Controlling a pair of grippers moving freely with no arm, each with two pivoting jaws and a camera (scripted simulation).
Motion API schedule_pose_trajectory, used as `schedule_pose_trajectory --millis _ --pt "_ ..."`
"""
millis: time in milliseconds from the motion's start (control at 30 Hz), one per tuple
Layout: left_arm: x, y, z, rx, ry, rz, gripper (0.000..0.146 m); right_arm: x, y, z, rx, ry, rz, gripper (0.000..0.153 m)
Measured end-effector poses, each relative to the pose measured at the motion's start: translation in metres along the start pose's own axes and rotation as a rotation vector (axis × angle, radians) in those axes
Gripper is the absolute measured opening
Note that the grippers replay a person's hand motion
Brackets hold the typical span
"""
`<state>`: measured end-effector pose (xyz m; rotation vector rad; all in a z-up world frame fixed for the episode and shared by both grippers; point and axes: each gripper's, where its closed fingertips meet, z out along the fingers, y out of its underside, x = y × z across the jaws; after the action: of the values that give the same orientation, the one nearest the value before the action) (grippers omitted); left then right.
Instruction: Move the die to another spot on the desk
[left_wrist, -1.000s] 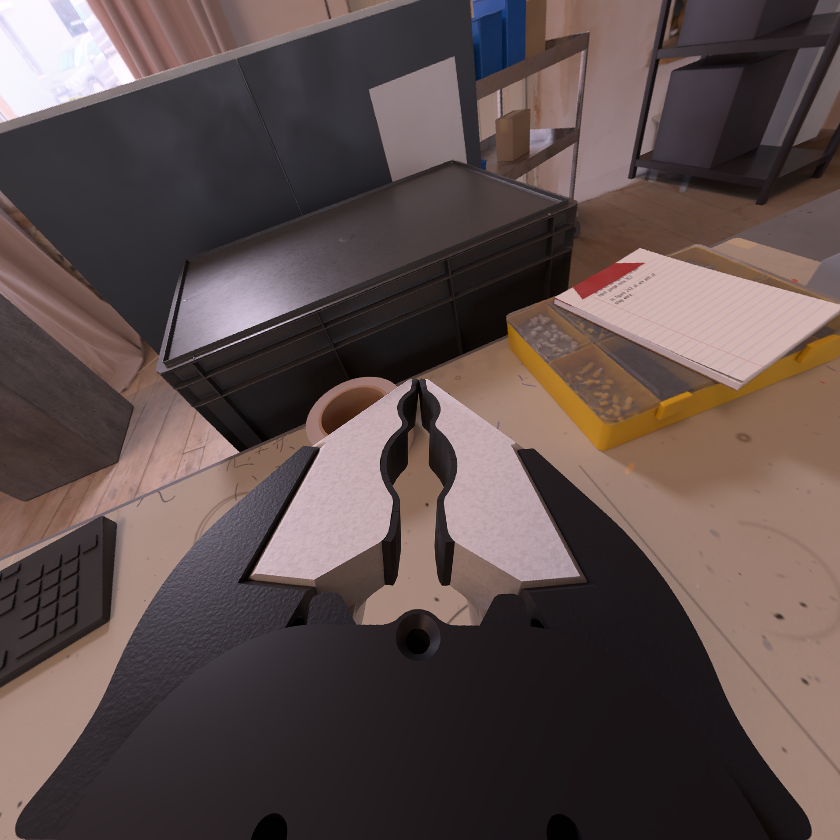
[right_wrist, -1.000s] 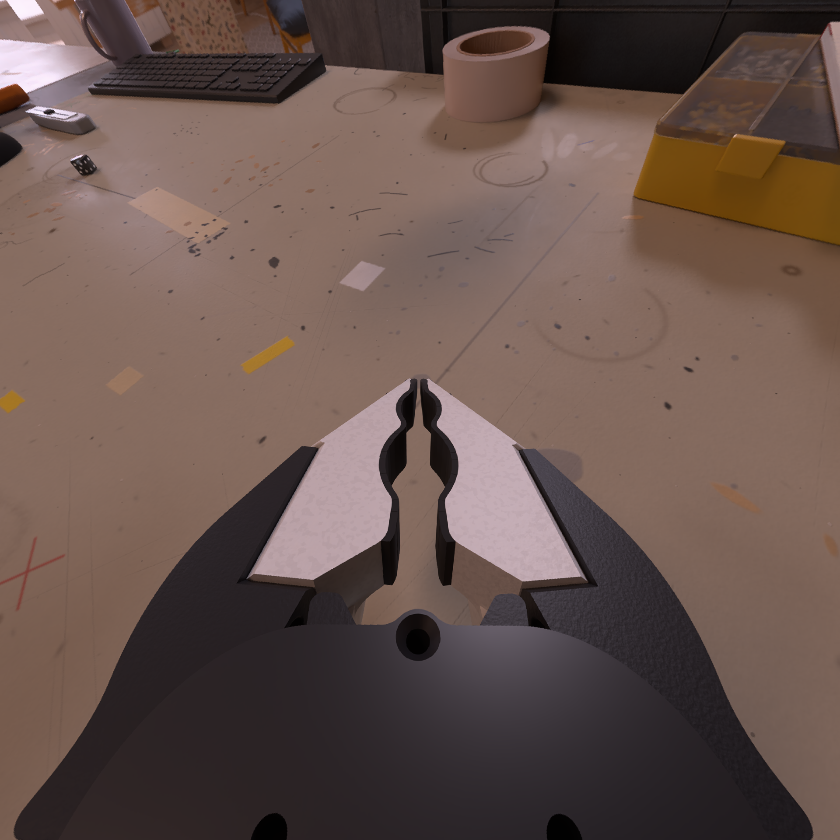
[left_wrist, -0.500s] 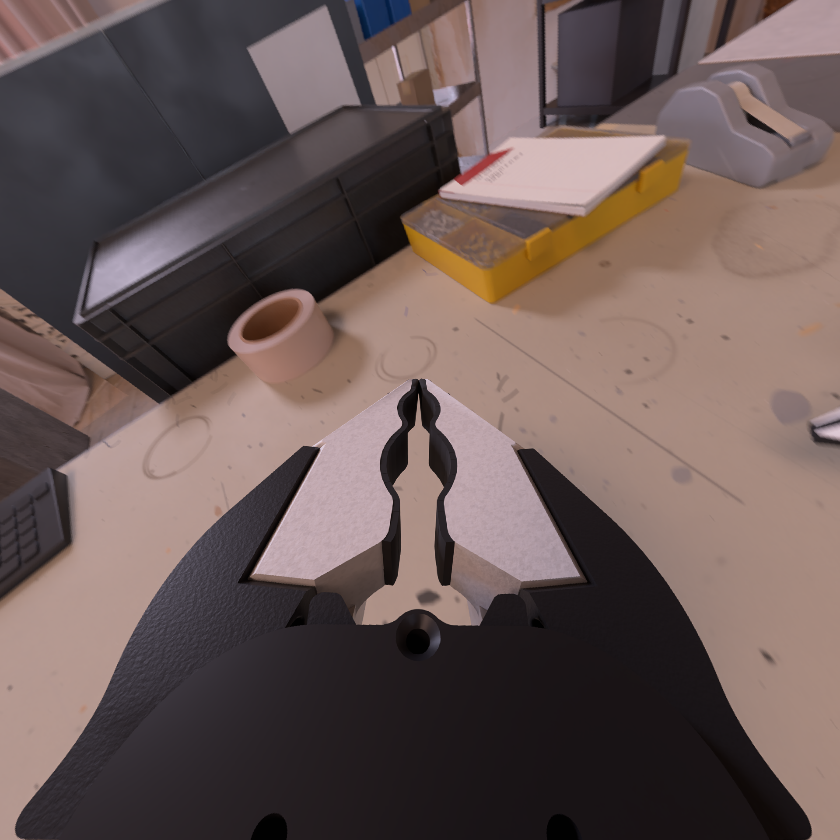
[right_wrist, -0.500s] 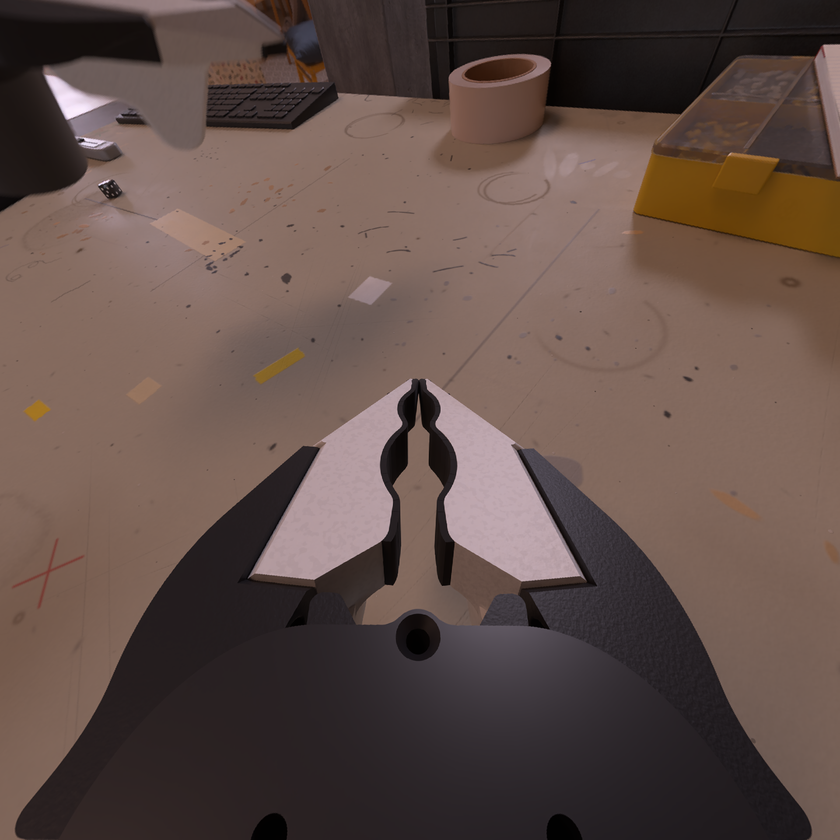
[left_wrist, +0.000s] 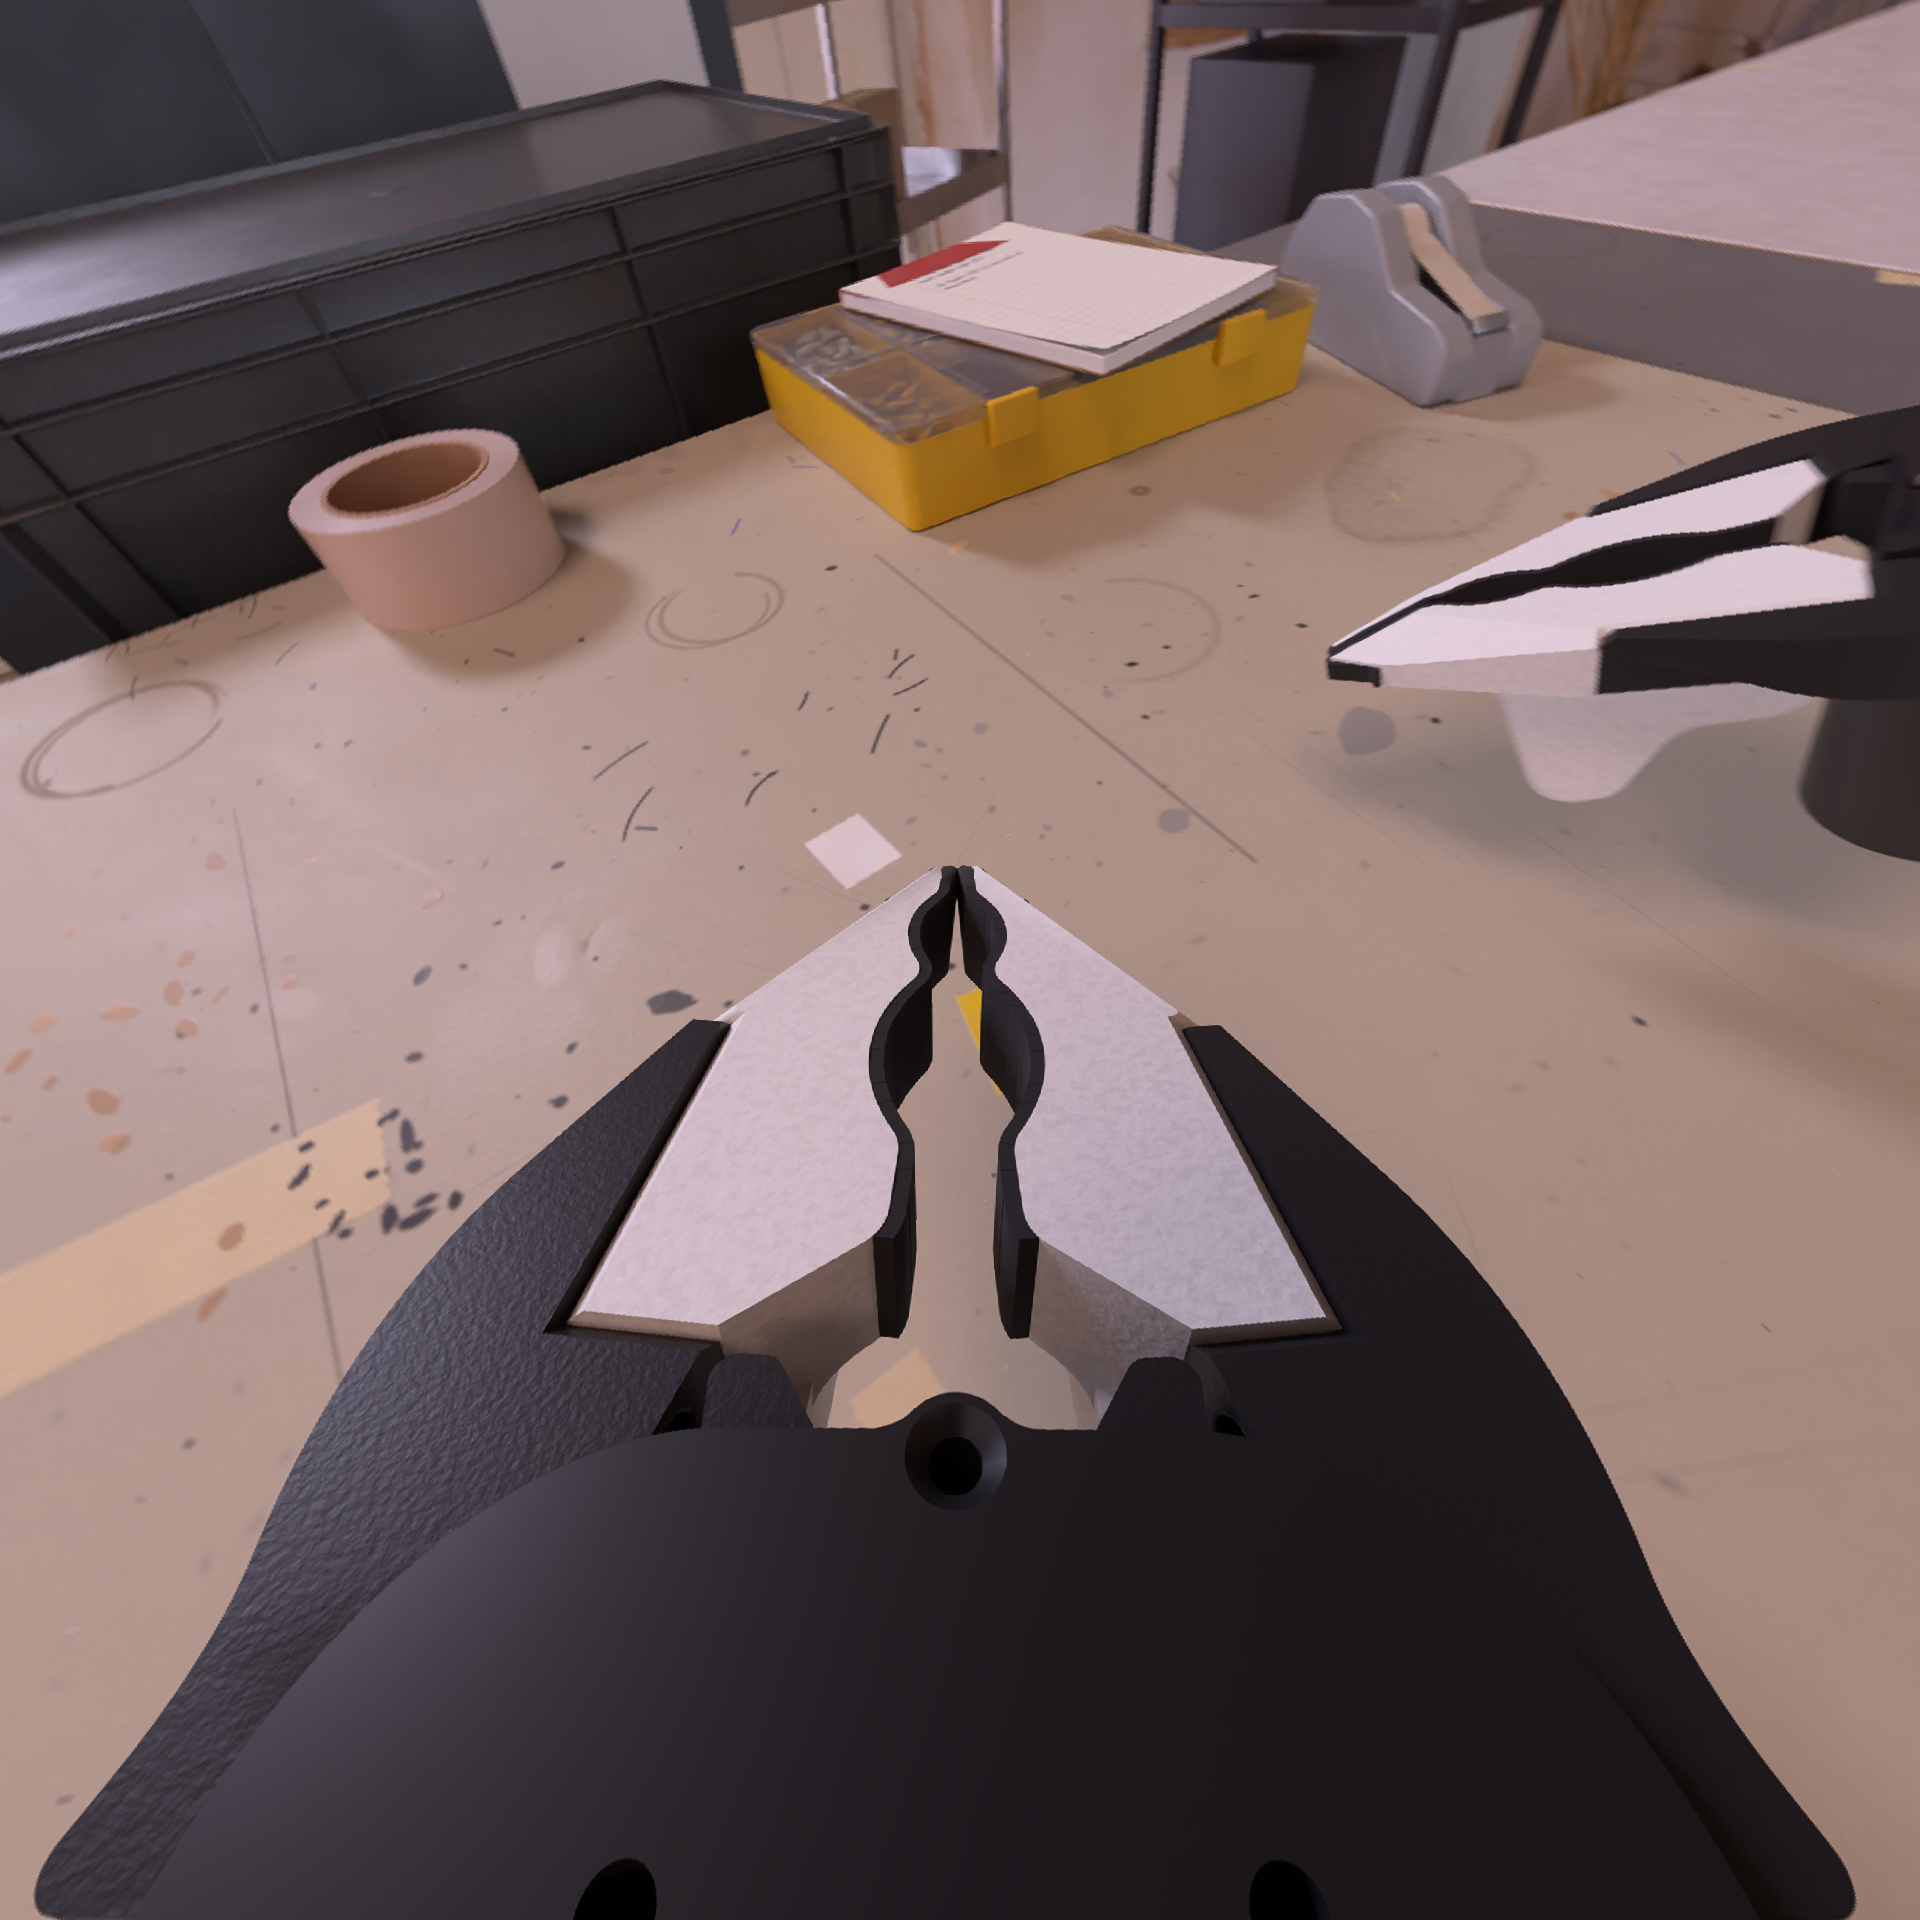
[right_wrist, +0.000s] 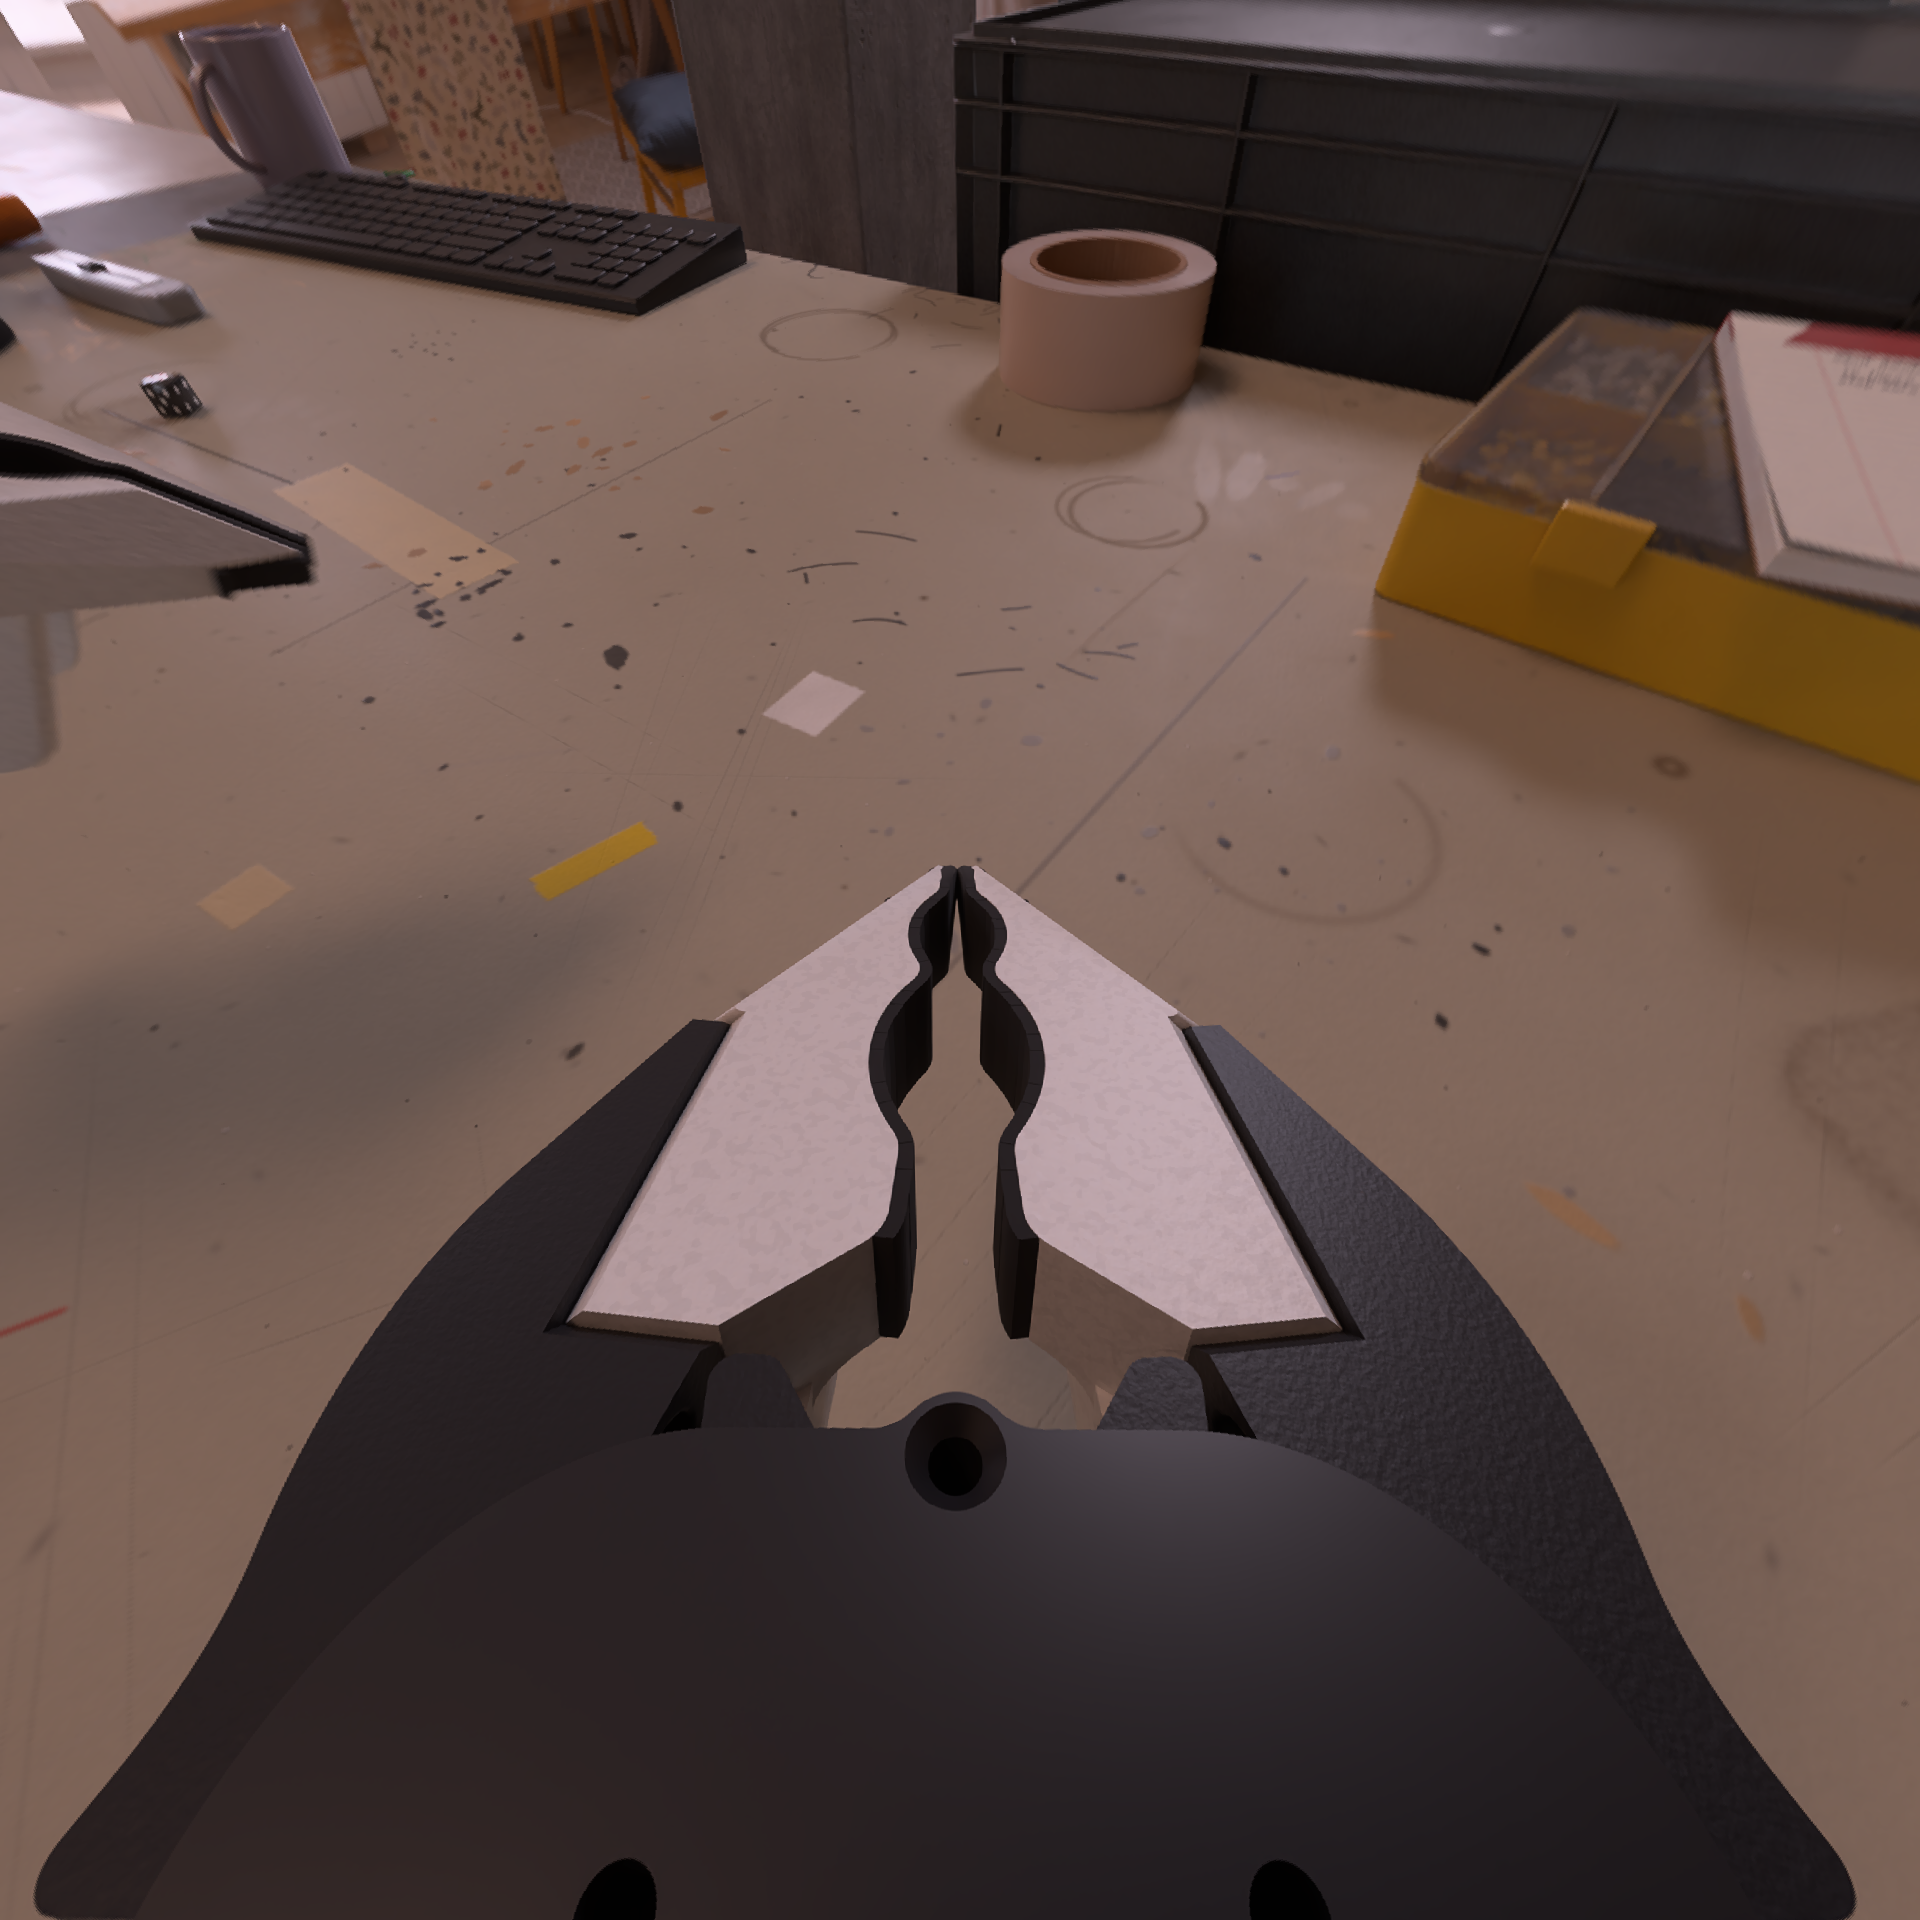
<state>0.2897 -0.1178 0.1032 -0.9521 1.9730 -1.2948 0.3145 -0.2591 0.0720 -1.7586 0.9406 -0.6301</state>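
The die is small and black with white pips. It lies on the beige desk at the far left of the right wrist view, beyond the tip of the left gripper. It does not show in the left wrist view. My left gripper is shut and empty above the desk's middle. My right gripper is shut and empty. It also shows at the right edge of the left wrist view, pointing left.
A roll of tape stands at the back. A yellow parts box carries a notepad. A grey tape dispenser is behind it. A black keyboard, a utility knife and a mug are at the far left. A black crate stands behind the desk.
The left gripper has swung down and right over the desk, bringing the right gripper into its view. In the right wrist view the left gripper now sits lower, and the camera has drawn nearer the desk.
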Motion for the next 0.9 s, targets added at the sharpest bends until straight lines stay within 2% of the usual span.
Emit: schedule_pose_trajectory --millis 167,467,667,733,800,900 --pt "-0.004 0.020 0.015 -0.015 -0.013 -0.051 0.000 -0.011 -0.004 -0.001 0.018 0.013 -0.125 0.000" --pt "0.002 0.023 0.031 -0.027 0.050 -0.002 0.000 -0.009 -0.004 -0.008 0.031 -0.031 -0.099 0.000" --pt "0.003 0.000 0.057 -0.015 0.077 0.055 0.018 -0.013 -0.008 -0.007 0.068 -0.044 -0.102 0.000" --pt "0.000 -0.017 0.060 0.010 0.076 0.079 0.019 -0.015 -0.006 -0.005 0.065 -0.044 -0.112 0.000" --pt "-0.006 -0.038 0.050 0.069 0.077 0.086 0.019 -0.015 -0.004 -0.005 0.056 -0.036 -0.124 0.000" --pt "-0.034 -0.066 0.013 0.154 0.068 0.093 0.019 -0.014 -0.005 -0.006 0.063 -0.028 -0.126 0.000"
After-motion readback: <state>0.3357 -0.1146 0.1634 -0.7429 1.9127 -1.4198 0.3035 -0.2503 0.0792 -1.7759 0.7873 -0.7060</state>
